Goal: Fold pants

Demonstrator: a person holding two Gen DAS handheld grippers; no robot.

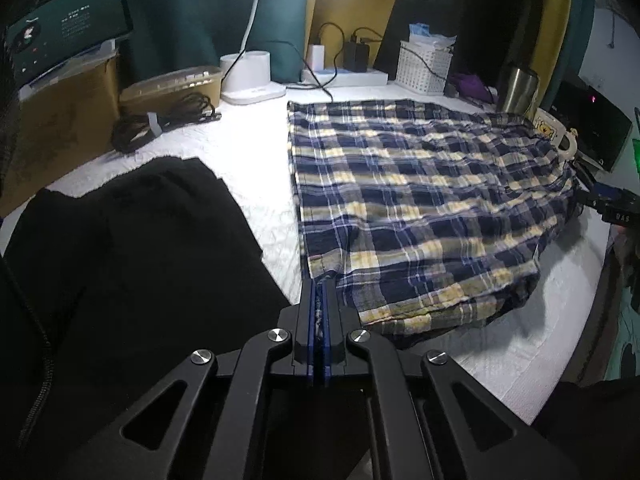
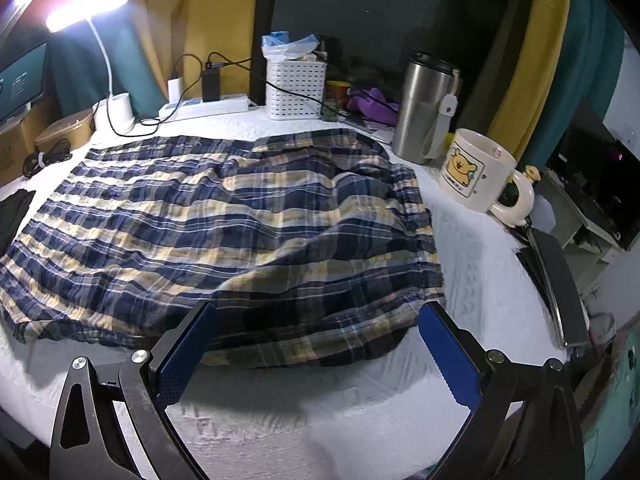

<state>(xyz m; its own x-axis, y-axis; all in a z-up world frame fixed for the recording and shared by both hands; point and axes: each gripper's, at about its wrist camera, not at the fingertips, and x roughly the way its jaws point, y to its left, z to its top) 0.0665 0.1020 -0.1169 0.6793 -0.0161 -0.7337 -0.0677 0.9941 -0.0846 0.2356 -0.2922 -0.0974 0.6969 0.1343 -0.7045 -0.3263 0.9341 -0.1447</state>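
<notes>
Plainly, risks first:
Thin pinch: left gripper (image 1: 319, 300) has its fingers pressed together on the near corner of the plaid pants (image 1: 420, 208); only a sliver of cloth shows between the pads, so a quick lift could, I judge, pull the hem free.
Lopsided fold: right gripper (image 2: 316, 344) stands wide with nothing between its fingers; if the left side rises alone, the cloth would likely drag and skew.
Mug hazard: the bear mug (image 2: 476, 172) stands well beyond the right fingertips and to their right, close to the pants' far right corner; a swung layer might brush it, and likewise the steel tumbler (image 2: 426, 108) behind it.
Black garment: a dark cloth (image 1: 132, 248) lies left of the left fingers, apart from the pants, and could catch if the hand strays that way.
Pants to left fingers: the corner sits right at the fingertips, the rest spreading ahead and to the right over the white bedcover (image 1: 260, 176).
Pants to right fingers: the near rumpled edge lies just ahead of the open tips, seemingly not between the pads, though the angle leaves it uncertain.
</notes>
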